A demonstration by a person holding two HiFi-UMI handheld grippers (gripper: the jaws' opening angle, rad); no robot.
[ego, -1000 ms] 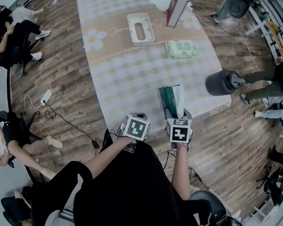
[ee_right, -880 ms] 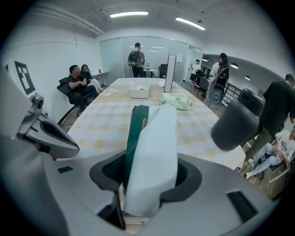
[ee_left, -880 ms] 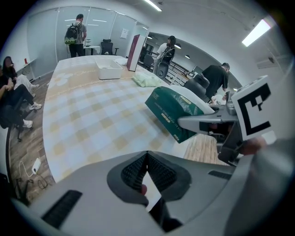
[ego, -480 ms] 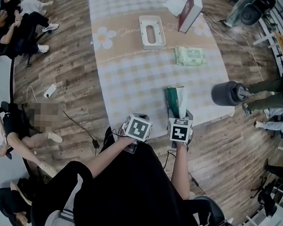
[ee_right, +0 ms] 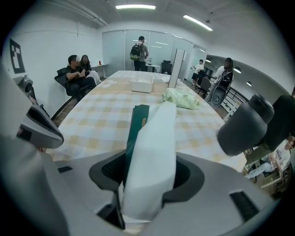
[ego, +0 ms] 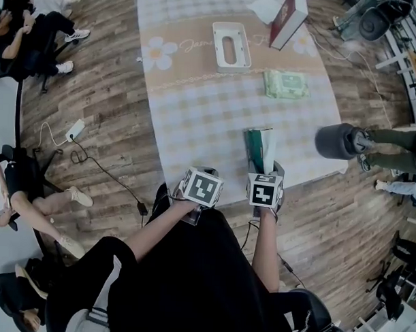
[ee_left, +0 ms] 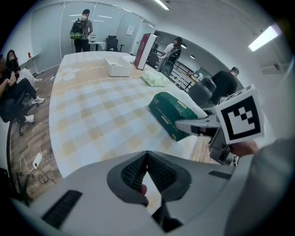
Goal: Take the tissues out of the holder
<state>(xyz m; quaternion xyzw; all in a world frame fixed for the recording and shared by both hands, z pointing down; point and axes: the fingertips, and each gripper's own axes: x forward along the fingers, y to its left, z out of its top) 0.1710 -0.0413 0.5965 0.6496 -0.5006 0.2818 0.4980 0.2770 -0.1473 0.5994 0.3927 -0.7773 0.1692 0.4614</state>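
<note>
A green tissue pack (ego: 258, 146) with white tissues showing at its top stands on edge near the table's near edge. My right gripper (ego: 264, 167) is shut on its near end. In the right gripper view the white tissues (ee_right: 154, 152) and the green wrapper (ee_right: 137, 122) fill the gap between the jaws of the right gripper (ee_right: 150, 173). The empty white holder (ego: 231, 47) lies far up the table. My left gripper (ego: 208, 171) hovers at the near edge, left of the pack. In its own view the left gripper (ee_left: 147, 154) is shut on nothing, with the pack (ee_left: 173, 113) off to its right.
A checked cloth (ego: 196, 114) covers the table. A pale green wipes pack (ego: 286, 84) lies right of the holder, and a dark red box (ego: 288, 20) stands behind it. A grey round stool (ego: 337, 140) is close to the table's right edge. People sit at the left.
The head view has swung, so the table sits further right in the picture. Both grippers and the tissue pack stand as before.
</note>
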